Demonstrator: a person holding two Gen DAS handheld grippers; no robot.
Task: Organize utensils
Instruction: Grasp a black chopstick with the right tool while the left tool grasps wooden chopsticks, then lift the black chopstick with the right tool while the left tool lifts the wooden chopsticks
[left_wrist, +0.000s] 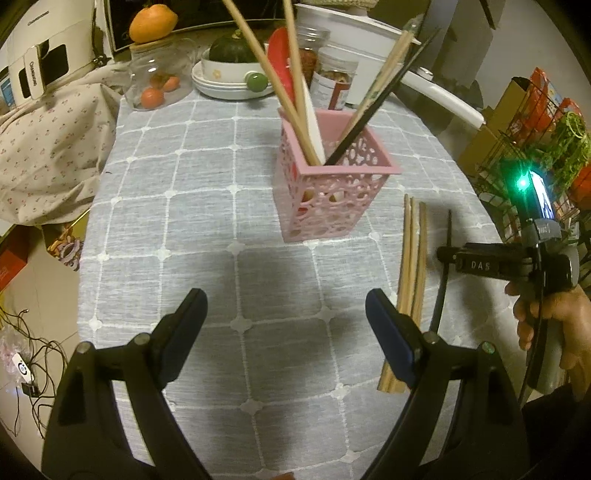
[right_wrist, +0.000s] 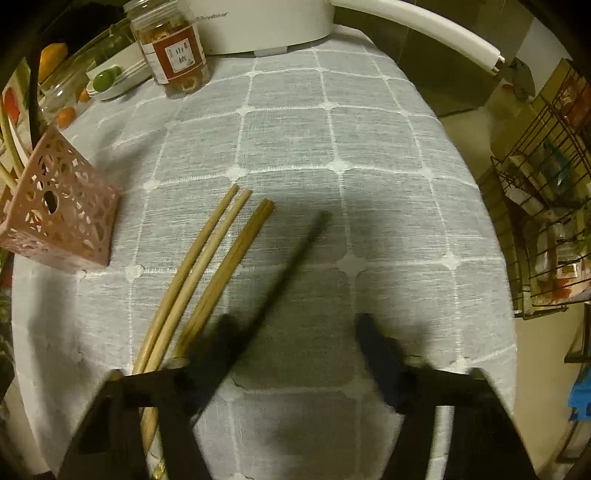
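Note:
A pink lattice holder (left_wrist: 332, 177) stands on the grey checked tablecloth (left_wrist: 221, 184) with wooden chopsticks, a white utensil and a black chopstick leaning in it. Several wooden chopsticks (left_wrist: 412, 277) (right_wrist: 207, 266) lie flat to its right. Beside them lies a single black chopstick (left_wrist: 445, 291) (right_wrist: 291, 258). My right gripper (right_wrist: 295, 332) (left_wrist: 445, 254) points down over that black chopstick, which runs between the blurred fingers close to the left finger (right_wrist: 221, 336); the jaws stand apart. My left gripper (left_wrist: 286, 306) hovers open over bare cloth in front of the holder, nothing between its fingers.
At the back stand a labelled jar (right_wrist: 173, 51), a glass jar of oranges (left_wrist: 155, 85), a white dish with a green squash (left_wrist: 229, 62) and a white cooker (right_wrist: 258, 22). A wire rack (right_wrist: 546, 206) stands off the table's right edge.

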